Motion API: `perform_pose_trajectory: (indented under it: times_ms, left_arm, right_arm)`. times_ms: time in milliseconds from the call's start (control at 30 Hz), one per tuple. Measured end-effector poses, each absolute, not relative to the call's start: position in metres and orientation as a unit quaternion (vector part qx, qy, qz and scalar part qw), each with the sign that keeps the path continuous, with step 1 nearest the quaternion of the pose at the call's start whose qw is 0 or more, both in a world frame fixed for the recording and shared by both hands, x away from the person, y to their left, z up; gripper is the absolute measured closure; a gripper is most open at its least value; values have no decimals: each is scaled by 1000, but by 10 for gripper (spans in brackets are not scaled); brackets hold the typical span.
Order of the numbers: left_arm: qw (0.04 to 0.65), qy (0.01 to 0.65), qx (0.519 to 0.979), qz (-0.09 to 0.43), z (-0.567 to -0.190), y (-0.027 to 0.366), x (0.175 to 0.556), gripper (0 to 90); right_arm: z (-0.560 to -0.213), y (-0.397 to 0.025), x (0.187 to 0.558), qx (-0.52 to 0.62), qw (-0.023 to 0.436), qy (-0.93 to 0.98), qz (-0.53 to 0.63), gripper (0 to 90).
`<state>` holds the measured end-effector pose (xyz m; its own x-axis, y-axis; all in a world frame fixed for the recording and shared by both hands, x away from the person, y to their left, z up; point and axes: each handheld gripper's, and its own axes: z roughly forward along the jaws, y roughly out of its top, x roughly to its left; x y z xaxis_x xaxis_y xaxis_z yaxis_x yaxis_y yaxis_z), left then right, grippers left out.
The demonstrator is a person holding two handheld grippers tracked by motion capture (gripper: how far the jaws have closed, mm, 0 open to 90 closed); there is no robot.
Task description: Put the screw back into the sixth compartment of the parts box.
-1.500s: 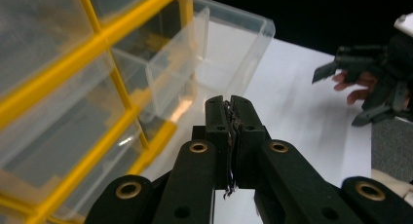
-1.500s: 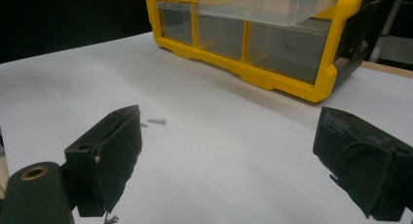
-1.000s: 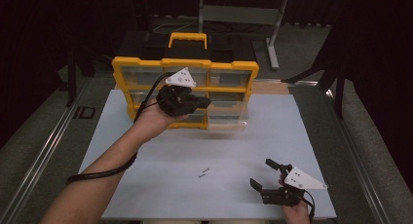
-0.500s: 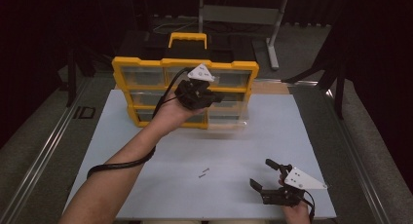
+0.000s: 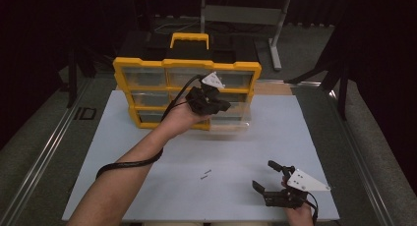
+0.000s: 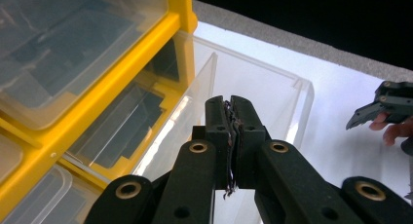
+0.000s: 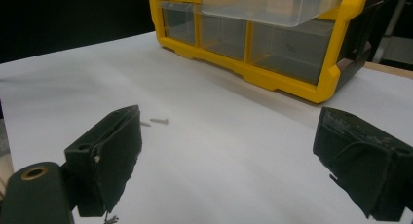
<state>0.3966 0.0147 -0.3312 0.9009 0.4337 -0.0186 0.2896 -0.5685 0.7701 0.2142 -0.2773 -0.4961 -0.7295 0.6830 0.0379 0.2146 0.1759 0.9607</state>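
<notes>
Hovering over the pulled-out clear drawer [image 5: 230,119], the left gripper [image 5: 216,104] has its jaws pressed flat together, and from the left gripper view I see nothing solid pinched between them, only a bit of frayed pad material at the seam; the drawer [image 6: 253,95] sits directly below and ahead of the fingertips, sticking out of the lower right slot of the yellow organiser box [image 5: 187,91], and it looks empty from here; the right gripper [image 5: 273,183] rests low on the white table [image 5: 123,152] near the person's edge, jaws spread wide and holding nothing; two small screws [image 5: 206,174] lie on the table off to one side of those open fingers, and in the right gripper view the screws [image 7: 155,121] sit just beyond the left-hand pad [image 7: 114,151], a short way ahead; my read is that the job is loading screws into the open drawer, and that the left hand is at the drop-off end of a trip while the right waits; next, I would guess, one gripper has to come down over a screw with its pads either side of the thin shank, close gently so it does not skitter away, then carry it above the drawer before letting go
</notes>
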Motion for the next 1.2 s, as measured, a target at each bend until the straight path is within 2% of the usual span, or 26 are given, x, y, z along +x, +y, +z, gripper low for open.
perform_pose_trajectory:
  times_ms: [500, 667, 1000, 1200]
  left_arm:
    - [355, 223, 905, 71, -350, 7, 409, 882]
    - [353, 222, 906, 69, -352, 6, 409, 874]
    - [380, 237, 891, 71, -339, 13, 406, 634]
    - [402, 234, 883, 70, -330, 23, 399, 558]
  right_arm:
    - [-496, -277, 214, 303, 204, 738, 567, 105]
    - [-496, -278, 214, 304, 204, 737, 568, 105]
    - [-496, -278, 214, 304, 204, 737, 568, 105]
    - [-496, -278, 214, 305, 203, 737, 568, 106]
